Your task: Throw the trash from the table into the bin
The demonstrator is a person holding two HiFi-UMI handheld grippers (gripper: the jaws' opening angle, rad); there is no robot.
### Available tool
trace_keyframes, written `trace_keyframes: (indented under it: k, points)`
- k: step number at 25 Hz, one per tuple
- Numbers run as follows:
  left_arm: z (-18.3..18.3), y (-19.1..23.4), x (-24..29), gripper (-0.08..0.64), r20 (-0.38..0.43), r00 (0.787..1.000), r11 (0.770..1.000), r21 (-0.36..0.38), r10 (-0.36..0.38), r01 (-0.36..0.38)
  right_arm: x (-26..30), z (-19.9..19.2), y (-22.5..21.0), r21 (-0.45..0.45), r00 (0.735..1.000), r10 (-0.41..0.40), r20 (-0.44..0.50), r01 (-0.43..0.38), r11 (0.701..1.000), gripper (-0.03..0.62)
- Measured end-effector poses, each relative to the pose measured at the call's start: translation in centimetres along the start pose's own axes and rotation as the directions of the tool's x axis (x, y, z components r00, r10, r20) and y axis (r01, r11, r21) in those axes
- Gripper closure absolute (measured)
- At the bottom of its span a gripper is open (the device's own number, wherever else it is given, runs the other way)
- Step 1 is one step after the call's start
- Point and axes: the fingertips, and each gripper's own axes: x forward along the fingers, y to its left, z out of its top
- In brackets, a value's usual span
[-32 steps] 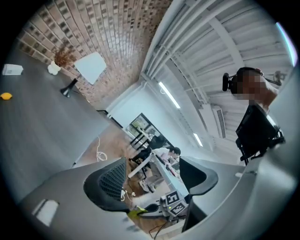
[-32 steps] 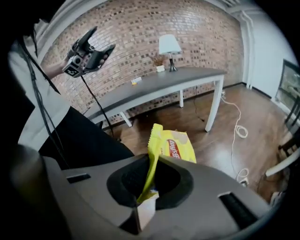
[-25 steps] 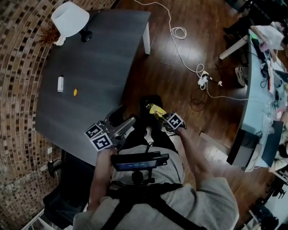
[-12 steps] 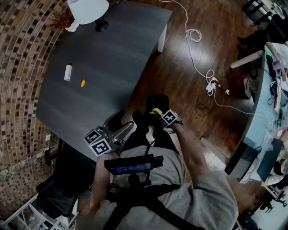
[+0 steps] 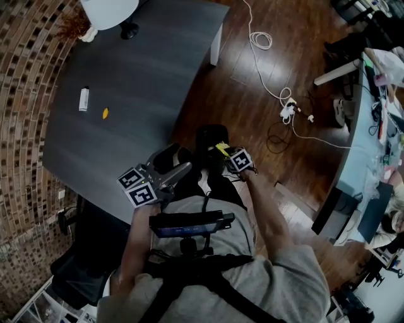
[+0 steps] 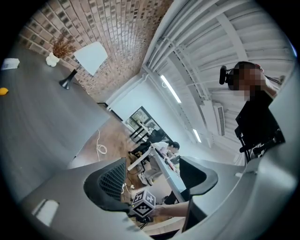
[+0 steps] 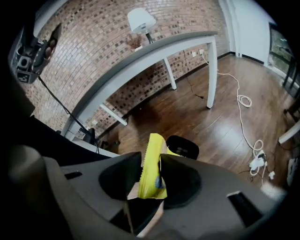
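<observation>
Right gripper (image 5: 220, 151): jaws opening, yellow wrapper (image 7: 152, 168) between them, over black bin (image 5: 210, 135) on floor. Left gripper (image 5: 180, 161): jaws apart, empty.

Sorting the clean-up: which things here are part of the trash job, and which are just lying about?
Job: yellow wrapper in the right gripper, jaws opening; black bin; small white item and yellow bit on the table.
Lying about: lamp, floor cable, power strip.

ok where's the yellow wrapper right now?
In the right gripper view, the yellow wrapper stands between the opening jaws of the right gripper. It is just above the black bin on the floor beside the dark table.
</observation>
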Motion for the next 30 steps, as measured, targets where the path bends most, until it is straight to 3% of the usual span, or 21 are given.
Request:
trace_keyframes:
  k: [5, 6, 7, 10, 13, 16, 18, 19, 23, 26, 28, 30]
  points:
    - [-0.2, -0.7, 0.8, 0.213, -0.021, 1.000, 1.000, 0.016, -0.017, 0.018, 0.7, 0.1, -0.1, 0.047, 0.997, 0.024, 0.078, -0.028, 0.999, 0.445]
    - [-0.2, -0.8, 0.7, 0.213, -0.024, 1.000, 1.000, 0.019, -0.016, 0.017, 1.0, 0.5, 0.3, 0.056, 0.996, 0.035, 0.080, -0.040, 0.998, 0.364]
    - [-0.3, -0.9, 0.6, 0.213, -0.026, 1.000, 1.000, 0.021, -0.013, 0.014, 1.4, 0.5, 0.5, 0.064, 0.997, 0.043, 0.067, -0.047, 0.997, 0.334]
    - [-0.6, -1.1, 0.3, 0.213, -0.027, 1.000, 1.000, 0.023, 0.000, 0.001, 2.4, 0.0, 0.7, 0.057, 0.999, 0.041, 0.026, -0.043, 0.997, 0.334]
    - [-0.7, -0.9, 0.0, 0.213, -0.022, 1.000, 1.000, 0.021, 0.007, -0.007, 1.8, 0.5, 1.0, 0.044, 0.998, 0.042, 0.041, -0.043, 0.998, 0.334]
    - [-0.4, -0.8, 0.0, 0.213, -0.013, 1.000, 1.000, 0.014, -0.005, 0.005, -1.4, 2.1, 1.3, 0.066, 0.989, 0.036, 0.146, -0.046, 0.997, 0.334]
    - [-0.2, -0.8, 0.2, 0.213, -0.010, 1.000, 1.000, 0.012, -0.019, 0.019, -5.0, 3.5, 1.4, 0.086, 0.960, 0.040, 0.278, -0.066, 0.994, 0.339]
    - [-0.1, -0.7, 0.4, 0.213, -0.010, 1.000, 1.000, 0.011, -0.025, 0.025, -7.4, 4.4, 1.5, 0.097, 0.935, 0.040, 0.352, -0.079, 0.992, 0.374]
    - [0.3, -0.7, 1.6, 0.213, -0.011, 0.998, 0.998, 0.012, -0.054, 0.055, -18.4, 7.6, 1.7, 0.134, 0.801, -0.012, 0.598, -0.086, 0.987, 0.396]
    - [0.9, -0.6, 2.2, 0.213, -0.008, 0.998, 0.998, 0.016, -0.066, 0.066, -24.2, 9.5, 1.9, 0.133, 0.717, -0.056, 0.695, -0.051, 0.990, 0.437]
    - [1.2, -0.5, 2.6, 0.213, -0.010, 0.998, 0.998, 0.023, -0.066, 0.066, -26.2, 10.6, 2.3, 0.115, 0.689, -0.067, 0.722, -0.023, 0.993, 0.437]
    - [1.4, -0.5, 3.1, 0.213, -0.017, 0.998, 0.997, 0.035, -0.065, 0.065, -27.6, 11.4, 3.0, 0.082, 0.678, -0.067, 0.732, 0.010, 0.997, 0.437]
